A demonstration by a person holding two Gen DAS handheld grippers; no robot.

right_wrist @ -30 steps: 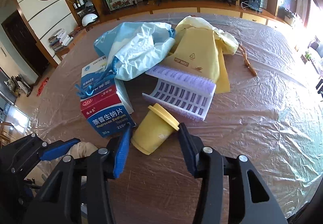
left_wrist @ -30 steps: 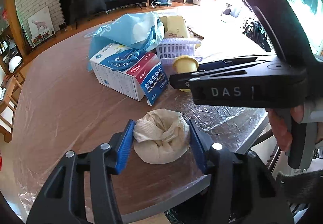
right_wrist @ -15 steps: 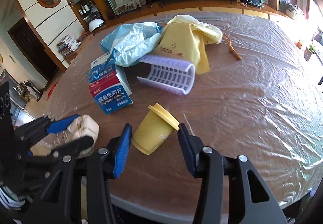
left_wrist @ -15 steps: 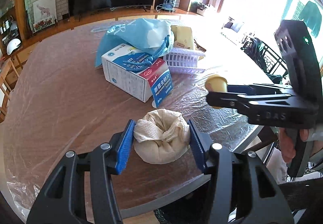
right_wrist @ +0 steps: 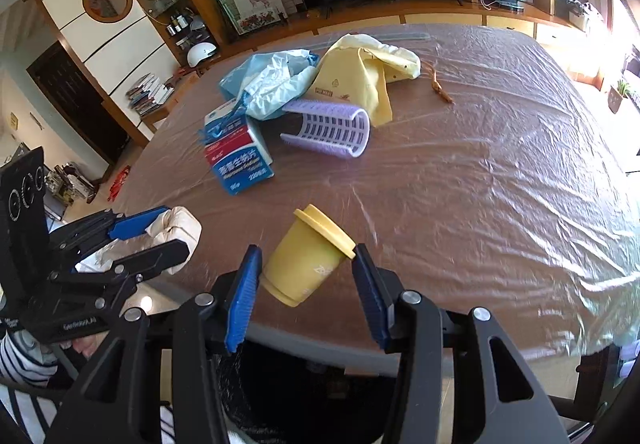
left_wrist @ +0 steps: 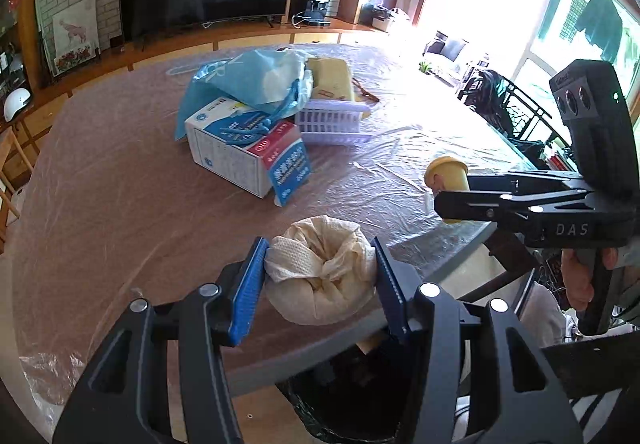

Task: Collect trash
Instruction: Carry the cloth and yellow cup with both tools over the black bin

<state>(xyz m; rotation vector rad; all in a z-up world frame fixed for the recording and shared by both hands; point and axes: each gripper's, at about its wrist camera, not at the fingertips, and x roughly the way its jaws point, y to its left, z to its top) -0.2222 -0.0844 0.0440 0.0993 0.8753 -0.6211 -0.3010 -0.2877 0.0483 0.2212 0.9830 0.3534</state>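
Left gripper [left_wrist: 320, 284] clamped on a cream paper wad [left_wrist: 320, 280], jaws pressing both sides, held above the counter [left_wrist: 120, 204] edge. Directly below and slightly ahead: black bin [left_wrist: 352, 396] mouth, dark and open. Right gripper [right_wrist: 304, 284] closed on a yellow cup [right_wrist: 308, 256], long axis tilted, lidded end up and away, also past the counter rim with the bin [right_wrist: 304, 396] beneath. Probably the drop step: both loads near the bin, left wad seemingly closer over it. Free space between the two tools, though close together. Still lying mid-counter: medicine box [right_wrist: 236, 156], blue bag [right_wrist: 272, 80], lilac basket [right_wrist: 332, 128], yellow bag [right_wrist: 360, 72].
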